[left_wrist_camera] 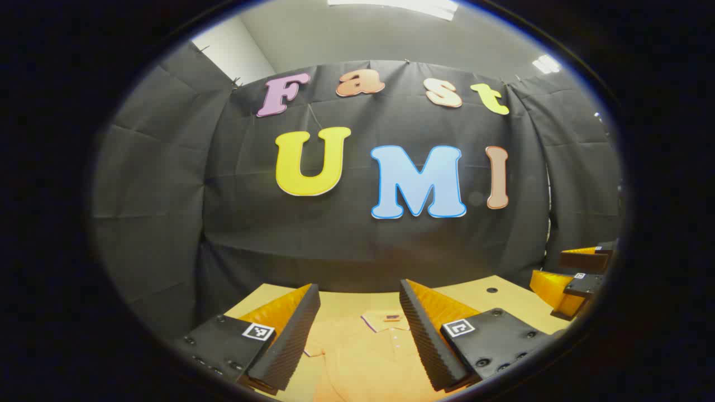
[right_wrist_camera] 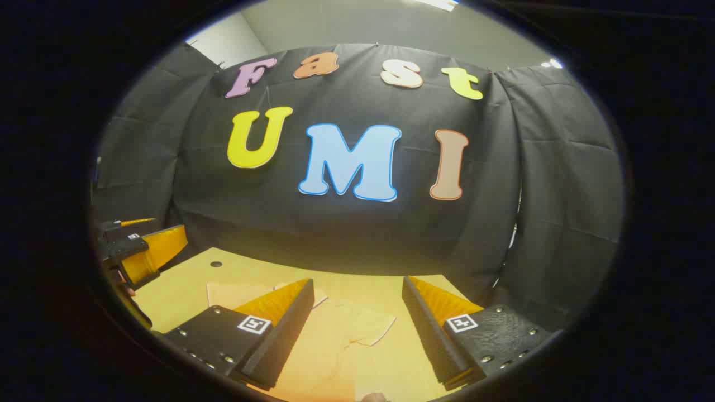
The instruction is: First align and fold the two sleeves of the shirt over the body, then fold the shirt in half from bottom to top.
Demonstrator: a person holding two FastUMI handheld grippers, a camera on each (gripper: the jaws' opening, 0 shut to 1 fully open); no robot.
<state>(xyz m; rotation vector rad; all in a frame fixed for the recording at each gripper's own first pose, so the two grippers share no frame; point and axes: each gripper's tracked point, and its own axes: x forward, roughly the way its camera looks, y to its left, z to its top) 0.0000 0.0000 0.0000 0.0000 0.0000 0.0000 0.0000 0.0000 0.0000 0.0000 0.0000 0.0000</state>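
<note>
Shirt [left_wrist_camera: 363, 352] is being seen spread flat on the surface [left_wrist_camera: 503, 301], collar toward the booth wall, one sleeve [right_wrist_camera: 371, 326] lying out sideways. Left tongs [left_wrist_camera: 360, 335] are being held wide apart above the collar, gripping nothing. Right tongs [right_wrist_camera: 357, 329] are being held wide over the sleeve, likewise empty.

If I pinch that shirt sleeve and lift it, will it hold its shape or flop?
Likely floppy: the shirt lies flat on the table with soft creases, and its sleeve looks thin. It probably weighs little, so one open gripper, like the right gripper, should lift it. The edge may droop and fold unevenly.
</note>
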